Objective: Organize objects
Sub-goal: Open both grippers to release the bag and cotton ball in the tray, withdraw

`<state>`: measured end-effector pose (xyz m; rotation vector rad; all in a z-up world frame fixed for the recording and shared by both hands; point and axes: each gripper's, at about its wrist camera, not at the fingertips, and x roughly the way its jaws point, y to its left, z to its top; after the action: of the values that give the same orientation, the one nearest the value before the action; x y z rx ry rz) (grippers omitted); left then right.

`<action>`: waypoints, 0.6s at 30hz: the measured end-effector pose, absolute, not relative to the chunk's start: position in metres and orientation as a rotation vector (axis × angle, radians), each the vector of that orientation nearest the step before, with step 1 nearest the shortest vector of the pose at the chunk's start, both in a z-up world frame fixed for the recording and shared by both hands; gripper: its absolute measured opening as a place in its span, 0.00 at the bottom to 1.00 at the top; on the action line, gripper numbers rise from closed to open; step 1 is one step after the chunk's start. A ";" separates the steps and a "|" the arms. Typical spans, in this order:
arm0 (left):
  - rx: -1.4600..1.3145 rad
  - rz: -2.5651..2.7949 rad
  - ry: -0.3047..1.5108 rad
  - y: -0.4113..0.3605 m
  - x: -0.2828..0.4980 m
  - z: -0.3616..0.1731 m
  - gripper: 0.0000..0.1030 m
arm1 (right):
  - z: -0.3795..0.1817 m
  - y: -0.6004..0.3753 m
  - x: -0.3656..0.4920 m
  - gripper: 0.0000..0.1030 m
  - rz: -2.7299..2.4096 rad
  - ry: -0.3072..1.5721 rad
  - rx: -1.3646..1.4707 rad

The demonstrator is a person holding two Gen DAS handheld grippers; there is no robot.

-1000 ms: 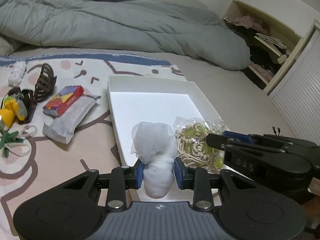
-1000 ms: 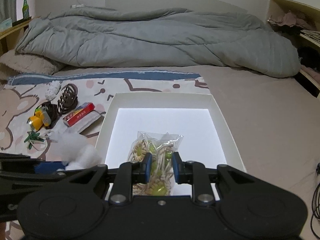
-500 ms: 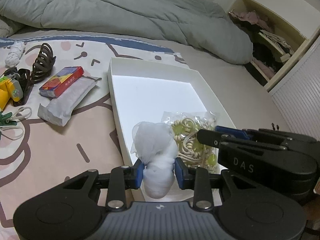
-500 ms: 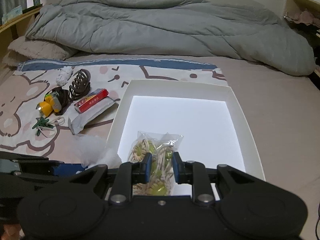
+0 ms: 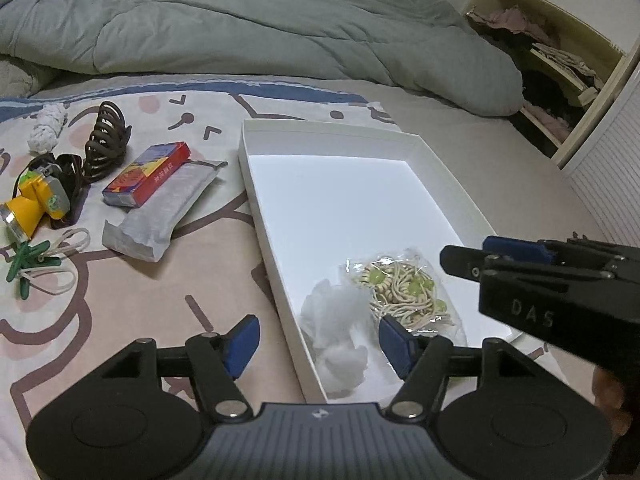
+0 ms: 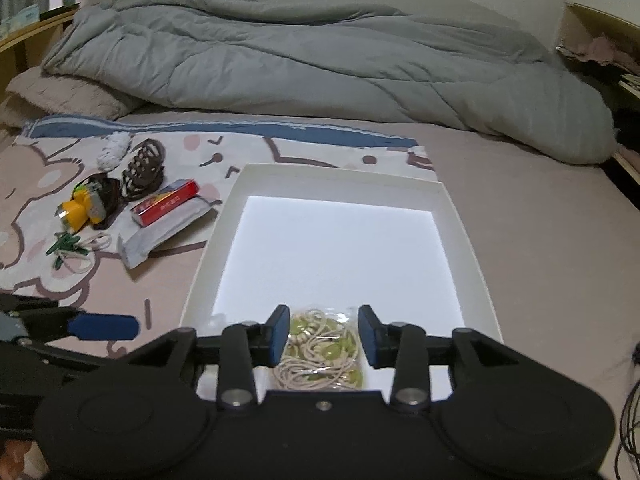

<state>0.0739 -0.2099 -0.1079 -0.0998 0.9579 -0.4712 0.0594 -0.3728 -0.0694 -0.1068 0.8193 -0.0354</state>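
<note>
A shallow white box [image 5: 280,216] [image 6: 208,264] lies on the bed. In its near left corner rests a white gauzy bundle [image 5: 336,336]; my left gripper [image 5: 320,344] hangs over it, jaws opening, the blue pads [image 5: 240,344] well clear on both sides. Beside the bundle lies a clear bag of beige and green hair ties [image 5: 400,292] [image 6: 320,352]. My right gripper [image 6: 324,334] straddles that bag, jaws opening, pads off it. Each gripper also shows in the other's view: the right gripper [image 5: 500,256], and a left gripper pad [image 6: 104,326].
Left of the box, on the patterned sheet, lie a red carton [image 5: 148,174] on a grey pouch [image 5: 160,212], a brown claw clip [image 5: 106,140], a yellow headlamp [image 5: 36,204], a green clip [image 5: 28,260] and a white knotted cord [image 5: 48,128]. A grey duvet [image 5: 240,20] is heaped behind.
Both grippers have opened. The left one let go of the white bundle and the right one let go of the hair-tie bag; both items now lie in the box's near end.
</note>
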 end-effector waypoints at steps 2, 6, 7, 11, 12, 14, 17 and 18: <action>-0.089 -0.472 0.958 -0.211 0.074 -0.108 0.65 | -0.070 -0.376 0.060 0.37 -0.048 0.824 -0.102; -0.065 -0.475 0.949 -0.213 0.072 -0.105 0.65 | -0.071 -0.380 0.060 0.38 -0.069 0.834 -0.095; -0.058 -0.474 0.944 -0.213 0.071 -0.104 0.65 | -0.071 -0.380 0.060 0.38 -0.074 0.834 -0.095; -0.036 -0.469 0.921 -0.212 0.070 -0.098 0.65 | -0.067 -0.384 0.059 0.40 -0.090 0.828 -0.069; -0.029 -0.466 0.915 -0.212 0.070 -0.096 0.65 | -0.065 -0.385 0.058 0.40 -0.092 0.823 -0.057; -0.012 -0.461 0.906 -0.211 0.069 -0.093 0.65 | -0.061 -0.388 0.055 0.40 -0.095 0.807 -0.036; -0.004 -0.445 0.887 -0.208 0.069 -0.088 0.65 | -0.054 -0.391 0.050 0.40 -0.096 0.785 -0.012; -0.006 -0.439 0.880 -0.207 0.068 -0.086 0.65 | -0.052 -0.392 0.048 0.41 -0.099 0.779 -0.005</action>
<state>0.0681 -0.2066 -0.0859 -0.0062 0.8796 -0.4387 0.0484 -0.3922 -0.0520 -0.0051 0.7787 -0.0987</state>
